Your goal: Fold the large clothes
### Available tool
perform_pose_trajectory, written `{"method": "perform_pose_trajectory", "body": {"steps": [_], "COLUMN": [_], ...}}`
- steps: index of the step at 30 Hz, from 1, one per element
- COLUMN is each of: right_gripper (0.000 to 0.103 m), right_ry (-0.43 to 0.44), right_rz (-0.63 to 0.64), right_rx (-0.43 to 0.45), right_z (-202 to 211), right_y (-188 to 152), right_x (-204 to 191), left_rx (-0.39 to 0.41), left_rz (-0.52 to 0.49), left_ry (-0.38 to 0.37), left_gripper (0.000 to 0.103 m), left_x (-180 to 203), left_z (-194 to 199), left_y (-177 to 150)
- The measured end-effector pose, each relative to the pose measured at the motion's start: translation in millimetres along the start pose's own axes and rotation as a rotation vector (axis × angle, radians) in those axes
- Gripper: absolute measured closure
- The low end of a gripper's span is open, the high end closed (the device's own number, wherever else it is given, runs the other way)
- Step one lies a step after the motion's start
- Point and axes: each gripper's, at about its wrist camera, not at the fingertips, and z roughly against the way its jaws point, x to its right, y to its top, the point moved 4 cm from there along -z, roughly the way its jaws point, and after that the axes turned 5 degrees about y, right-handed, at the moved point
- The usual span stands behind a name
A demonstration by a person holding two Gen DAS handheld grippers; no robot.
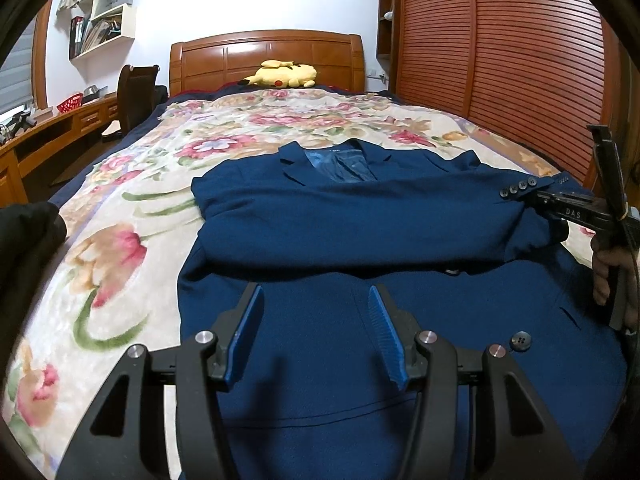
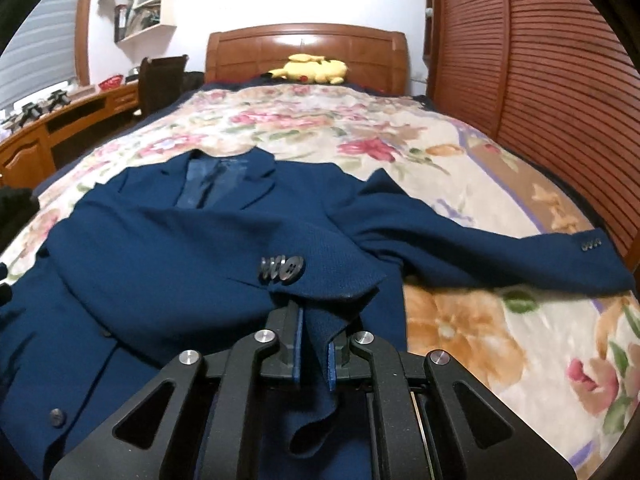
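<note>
A dark blue suit jacket lies face up on the floral blanket, collar toward the headboard. One sleeve is folded across its chest. In the right wrist view my right gripper is shut on that sleeve's cuff, just below its row of buttons. The left wrist view shows the same gripper at the jacket's right side, with a hand on its handle. The other sleeve lies stretched out to the right. My left gripper hovers open over the jacket's lower front, with nothing between its fingers.
A yellow plush toy lies by the wooden headboard. Slatted wardrobe doors run along the bed's right side. A wooden desk and a dark chair stand to the left. Dark fabric sits at the left edge.
</note>
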Motion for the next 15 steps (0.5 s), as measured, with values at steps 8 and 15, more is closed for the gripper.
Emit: {"method": "perform_pose_trajectory", "body": {"steps": [8, 15], "right_gripper": [0.045, 0.045], "right_ry": [0.007, 0.113], "right_rz": [0.024, 0.057], "right_rx": [0.012, -0.127], "right_z": [9.1, -16.4], "right_y": [1.9, -17.4], "right_x": [-2.3, -16.7], "left_rx": [0.004, 0.009], "left_rz": [-0.008, -0.018], "left_ry": [0.001, 0.004], "left_gripper": [0.049, 0.049], "left_x": [1.2, 3.0], "left_z": [0.8, 2.4], "left_y": [0.2, 1.3]}}
